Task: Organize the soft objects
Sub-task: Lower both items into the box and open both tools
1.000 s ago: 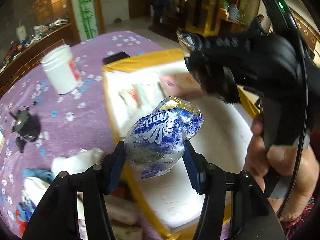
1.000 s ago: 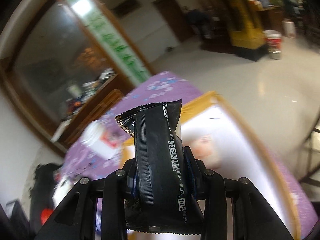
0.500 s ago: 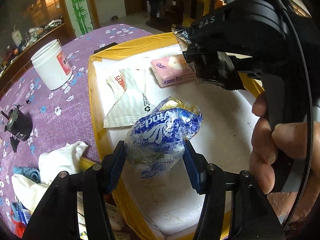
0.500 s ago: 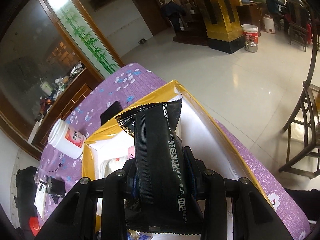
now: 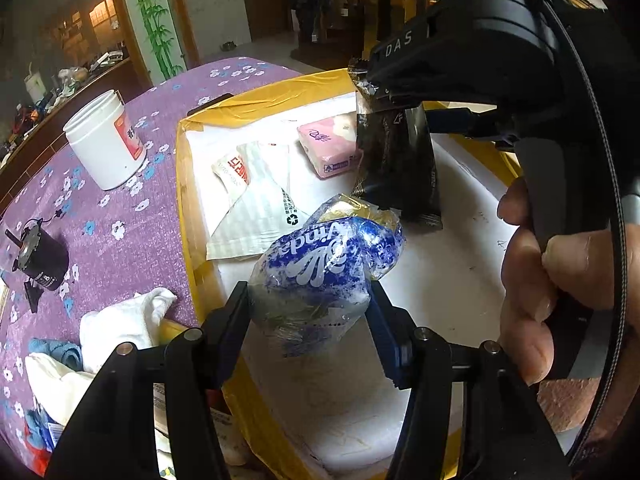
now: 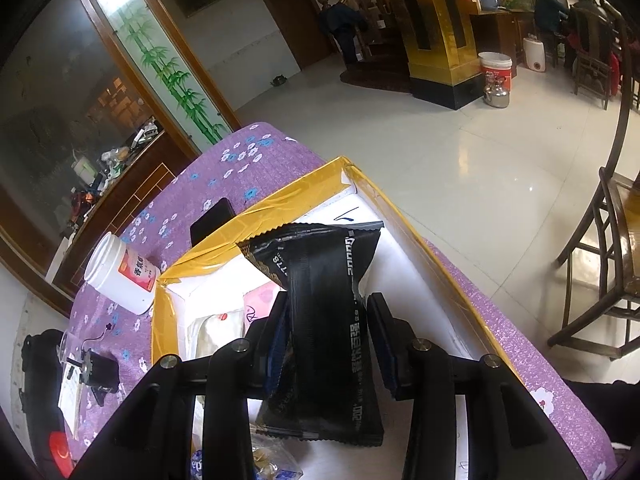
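Note:
A white foam box with a yellow taped rim (image 5: 188,184) (image 6: 404,216) lies on the purple flowered tablecloth. My left gripper (image 5: 308,300) is shut on a blue-and-white tissue pack (image 5: 320,264), held above the box's near part. My right gripper (image 6: 328,312) has its jaws opening around a black snack packet (image 6: 332,304) (image 5: 396,168). The packet stands with its lower end on the box floor, and a gap shows beside the right pad. A pink tissue pack (image 5: 328,148) and a white sachet (image 5: 256,196) lie inside the box.
A white jar (image 5: 104,140) and a small black motor (image 5: 40,256) stand left of the box. White cloth (image 5: 120,324) and blue cloth (image 5: 56,352) are heaped at the near left. A black phone (image 6: 212,220) lies behind the box. A wooden chair (image 6: 600,280) stands off the table's right.
The right gripper has come down with the black packet into the box, and its jaws have widened off the packet. The left gripper has kept its hold and place.

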`<state>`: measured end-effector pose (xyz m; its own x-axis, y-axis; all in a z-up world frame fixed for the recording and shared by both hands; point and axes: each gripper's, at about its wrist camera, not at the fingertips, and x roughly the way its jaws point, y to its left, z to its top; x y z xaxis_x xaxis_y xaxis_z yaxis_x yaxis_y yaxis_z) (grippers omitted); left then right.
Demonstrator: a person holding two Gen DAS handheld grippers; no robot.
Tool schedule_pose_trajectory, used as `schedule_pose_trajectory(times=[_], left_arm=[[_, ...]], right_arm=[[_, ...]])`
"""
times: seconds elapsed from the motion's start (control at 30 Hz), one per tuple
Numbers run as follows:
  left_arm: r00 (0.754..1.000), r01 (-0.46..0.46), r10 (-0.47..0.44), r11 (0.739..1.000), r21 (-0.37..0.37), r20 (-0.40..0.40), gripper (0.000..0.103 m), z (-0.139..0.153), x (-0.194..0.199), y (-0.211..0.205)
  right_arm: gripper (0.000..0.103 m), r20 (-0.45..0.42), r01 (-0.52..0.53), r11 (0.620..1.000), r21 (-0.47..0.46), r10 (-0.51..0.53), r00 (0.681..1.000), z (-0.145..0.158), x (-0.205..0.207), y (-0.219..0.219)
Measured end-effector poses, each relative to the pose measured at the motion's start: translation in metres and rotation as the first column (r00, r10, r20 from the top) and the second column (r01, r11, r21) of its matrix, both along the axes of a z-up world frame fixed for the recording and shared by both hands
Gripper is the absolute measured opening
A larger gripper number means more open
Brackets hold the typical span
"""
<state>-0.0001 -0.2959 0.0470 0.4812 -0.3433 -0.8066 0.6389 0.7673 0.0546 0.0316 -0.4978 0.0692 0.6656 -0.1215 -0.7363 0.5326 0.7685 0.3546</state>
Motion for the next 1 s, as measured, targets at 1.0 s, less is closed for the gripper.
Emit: schedule_pose_trajectory(times=[1.0], left_arm=[[0.982,-0.004,0.011,0.999,-0.034,0.19,0.06,0.029,-0.019,0.007]], right_arm=[[0.057,0.118,0.06,0.998,-0.018,-0.058,0.991,0.024,-0.022,-0.003]])
